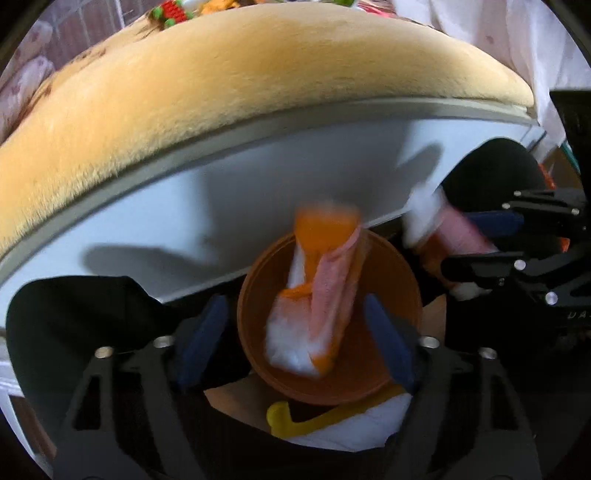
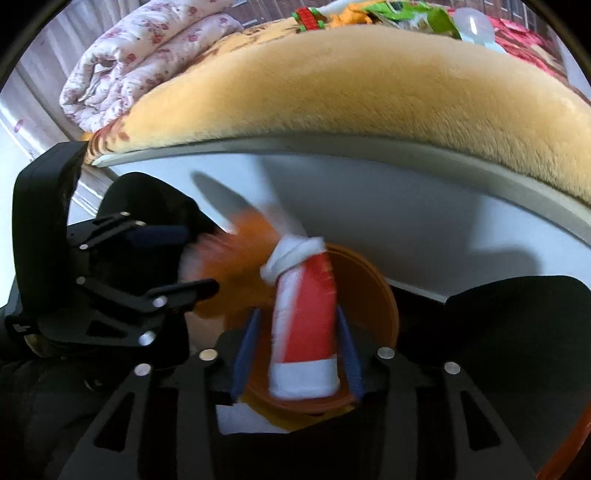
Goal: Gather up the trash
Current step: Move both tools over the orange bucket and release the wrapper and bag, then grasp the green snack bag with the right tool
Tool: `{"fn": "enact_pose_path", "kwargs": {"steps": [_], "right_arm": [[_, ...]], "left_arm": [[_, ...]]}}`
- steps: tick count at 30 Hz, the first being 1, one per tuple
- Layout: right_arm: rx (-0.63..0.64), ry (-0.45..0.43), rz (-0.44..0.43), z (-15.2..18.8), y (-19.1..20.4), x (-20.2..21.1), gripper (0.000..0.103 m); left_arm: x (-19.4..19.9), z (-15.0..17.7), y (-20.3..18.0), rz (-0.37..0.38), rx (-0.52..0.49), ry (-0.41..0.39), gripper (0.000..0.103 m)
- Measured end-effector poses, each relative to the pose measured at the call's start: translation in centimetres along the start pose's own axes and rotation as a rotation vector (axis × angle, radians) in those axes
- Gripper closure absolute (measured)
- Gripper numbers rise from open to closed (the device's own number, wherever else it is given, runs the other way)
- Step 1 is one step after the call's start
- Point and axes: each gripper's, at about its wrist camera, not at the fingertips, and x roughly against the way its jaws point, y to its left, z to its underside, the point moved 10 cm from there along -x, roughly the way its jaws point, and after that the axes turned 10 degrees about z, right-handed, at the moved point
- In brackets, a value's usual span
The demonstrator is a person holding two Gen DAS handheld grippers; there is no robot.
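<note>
A bed covered by a yellow plush blanket (image 1: 221, 92) is seen ahead of and above both tongs, with its white side panel (image 1: 258, 206) just beyond their tips. Below the tongs a black bin bag (image 1: 74, 321) is spread open, and an orange bowl (image 1: 369, 376) is lodged inside it, directly under both sets of tips.

The left tongs (image 1: 295, 302) are spread wide. An orange, pink and white wrapper (image 1: 328, 295) is seen between them, blurred and touched by neither pad, over the mouth of the bowl; it is judged to be dropping in.

The right tongs (image 2: 298, 314) are parted by a smaller amount. A red and white wrapper (image 2: 306, 332) stands between the pads, with a gap visible on one side, so it is judged to be loose, not pinched. It too is placed over the bowl.

A yellow plastic piece (image 1: 295, 417) and some white paper are seen under the bowl, nearer than the left tips, so some rubbish has already been gathered in the bag.

On top of the bed, well beyond the right tongs, a green packet (image 2: 417, 18) and other bright scraps are visible. The job is therefore judged to be partly done: two wrappers are being delivered, and the litter on the bed is left to be fetched.
</note>
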Motion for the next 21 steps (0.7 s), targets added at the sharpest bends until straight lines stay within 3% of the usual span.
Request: {"fn": "enact_pose_path", "kwargs": {"steps": [15, 19, 21], "right_arm": [[-0.046, -0.025, 0.023, -1.1, -2.6, 1.2, 0.055], [-0.027, -0.098, 0.017, -3.2, -2.5, 4.2, 0.055], [0.024, -0.176, 0.023, -5.4, -2.5, 6.8, 0.052]], "left_arm": [[-0.1, -0.5, 1.1, 0.0, 0.034, 0.014, 0.026], [3.3, -2.5, 0.7, -0.032, -0.028, -0.074, 0.026], [6.4, -4.6, 0.5, -0.054, -0.08, -0.163, 0.017]]}}
